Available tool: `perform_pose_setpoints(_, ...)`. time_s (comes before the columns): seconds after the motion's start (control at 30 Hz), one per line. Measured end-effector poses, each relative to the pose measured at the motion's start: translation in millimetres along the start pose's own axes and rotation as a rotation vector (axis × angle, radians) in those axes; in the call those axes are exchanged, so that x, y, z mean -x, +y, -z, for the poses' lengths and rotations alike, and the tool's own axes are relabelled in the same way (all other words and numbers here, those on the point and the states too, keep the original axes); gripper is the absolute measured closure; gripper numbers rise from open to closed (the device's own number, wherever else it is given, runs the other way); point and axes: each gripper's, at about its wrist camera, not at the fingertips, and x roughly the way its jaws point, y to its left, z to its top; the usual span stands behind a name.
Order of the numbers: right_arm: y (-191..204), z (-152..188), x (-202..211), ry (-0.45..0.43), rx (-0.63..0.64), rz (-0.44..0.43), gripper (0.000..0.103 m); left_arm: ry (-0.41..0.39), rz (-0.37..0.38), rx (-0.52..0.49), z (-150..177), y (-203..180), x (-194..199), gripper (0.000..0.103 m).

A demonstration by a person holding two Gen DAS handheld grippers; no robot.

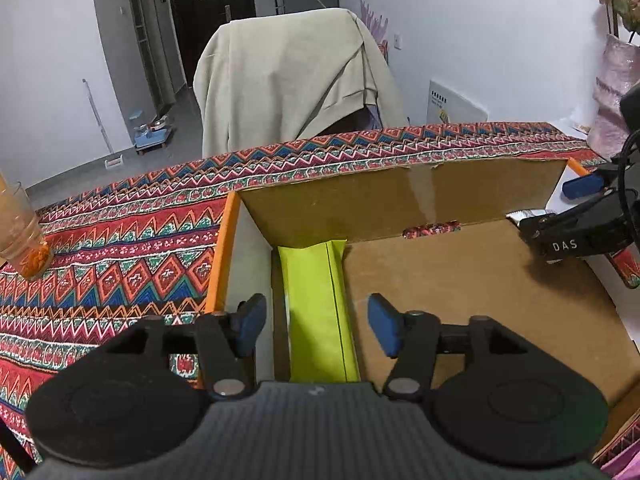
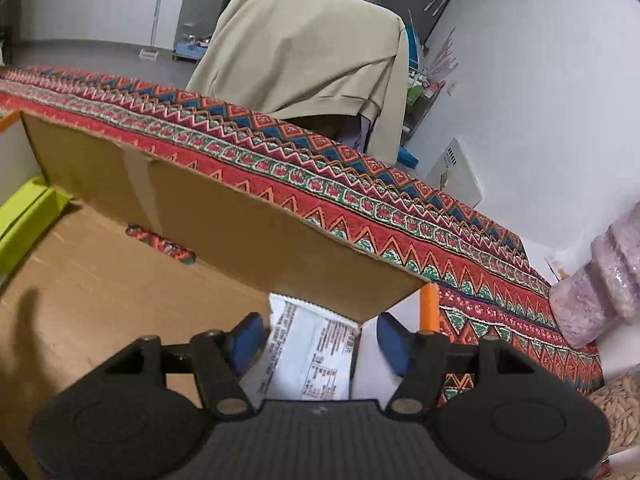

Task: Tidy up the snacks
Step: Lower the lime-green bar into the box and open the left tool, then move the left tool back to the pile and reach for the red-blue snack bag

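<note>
An open cardboard box with orange outer edges stands on the patterned tablecloth. Inside it, a lime-green snack packet lies along the left wall. My left gripper hangs open just above that packet, its blue pads clear of both sides. At the box's right corner lies a white packet with printed labelling. My right gripper is open over it, pads apart from it. The left wrist view shows one blue pad of the right gripper at the box's right end, beside a silvery packet end.
A tall glass with orange bits stands at the left on the cloth. A chair draped in beige fabric is behind the table. A pink glittery vase and a bag of grains sit right of the box.
</note>
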Motion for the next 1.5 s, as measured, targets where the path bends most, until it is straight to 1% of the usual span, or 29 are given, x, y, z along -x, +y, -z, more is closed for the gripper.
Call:
perform_pose_setpoints(0.03, -1, 0, 3, -0.010, -0.010, -0.003, 0.030, -0.002, 0.002, 0.003, -1, 0, 1, 0.040)
perform_pose_setpoints(0.1, -5, 1, 14, -0.034, -0.038, -0.017, 0.024, -0.012, 0.006, -0.002, -2, 1, 7, 0.038)
perform_pose_setpoints(0.23, -10, 0, 48, -0.076, -0.053, -0.043, 0.023, -0.045, 0.013, 0.012, -4, 6, 41, 0.034)
perform_pose_setpoints(0.33, -16, 5, 86, -0.118, -0.054, -0.050, 0.020, -0.087, 0.005, 0.015, -7, 12, 78, 0.033)
perform_pose_setpoints(0.4, -21, 10, 116, -0.153, -0.047, -0.044, 0.018, -0.123, 0.003, 0.029, -8, 16, 109, 0.027)
perform_pose_setpoints(0.5, -28, 22, 167, -0.208, -0.050, -0.057, 0.016, -0.189, 0.030, 0.028, 1, 19, 166, 0.020)
perform_pose_setpoints(0.53, -30, 28, 186, -0.230, -0.054, -0.064, 0.012, -0.214, 0.035, 0.024, 5, 18, 184, 0.016)
perform_pose_setpoints(0.57, -32, 36, 205, -0.254, -0.059, -0.077, 0.010, -0.242, 0.037, 0.023, 11, 19, 203, 0.009)
perform_pose_setpoints(0.6, -35, 43, 222, -0.274, -0.064, -0.090, 0.007, -0.272, 0.036, 0.029, 18, 19, 224, 0.004)
perform_pose_setpoints(0.63, -38, 52, 239, -0.294, -0.071, -0.103, 0.006, -0.304, 0.035, 0.037, 25, 19, 244, 0.000)
perform_pose_setpoints(0.67, -40, 63, 257, -0.312, -0.078, -0.113, 0.006, -0.336, 0.039, 0.044, 33, 19, 265, 0.000)
perform_pose_setpoints(0.73, -42, 84, 292, -0.342, -0.091, -0.136, 0.003, -0.366, 0.053, 0.056, 47, 22, 298, 0.000)
perform_pose_setpoints(0.8, -42, 105, 324, -0.378, -0.103, -0.151, 0.000, -0.389, 0.068, 0.079, 65, 25, 330, 0.000)
perform_pose_setpoints(0.87, -40, 131, 352, -0.414, -0.114, -0.164, 0.000, -0.414, 0.075, 0.098, 88, 30, 356, 0.000)
perform_pose_setpoints(0.93, -35, 161, 379, -0.451, -0.119, -0.175, 0.000, -0.449, 0.077, 0.110, 113, 34, 374, 0.000)
perform_pose_setpoints(1.03, -24, 212, 411, -0.526, -0.106, -0.201, 0.000, -0.486, 0.056, 0.129, 163, 38, 389, 0.000)
perform_pose_setpoints(1.1, -11, 249, 426, -0.563, -0.092, -0.198, 0.000, -0.504, 0.047, 0.143, 200, 37, 395, 0.000)
perform_pose_setpoints(1.17, 2, 286, 434, -0.603, -0.085, -0.187, 0.000, -0.527, 0.045, 0.150, 235, 35, 400, 0.000)
perform_pose_setpoints(1.23, 19, 320, 437, -0.622, -0.090, -0.182, 0.000, -0.534, 0.049, 0.153, 269, 30, 401, 0.000)
perform_pose_setpoints(1.3, 37, 353, 434, -0.637, -0.107, -0.188, 0.000, -0.508, 0.059, 0.126, 299, 24, 396, 0.000)
perform_pose_setpoints(1.37, 55, 384, 428, -0.637, -0.126, -0.195, 0.000, -0.498, 0.055, 0.154, 327, 24, 392, 0.000)
perform_pose_setpoints(1.43, 73, 410, 420, -0.656, -0.147, -0.185, 0.000, -0.476, 0.061, 0.176, 346, 20, 383, 0.000)
perform_pose_setpoints(1.5, 89, 435, 412, -0.670, -0.197, -0.186, 0.000, -0.439, 0.055, 0.174, 361, 15, 369, 0.000)
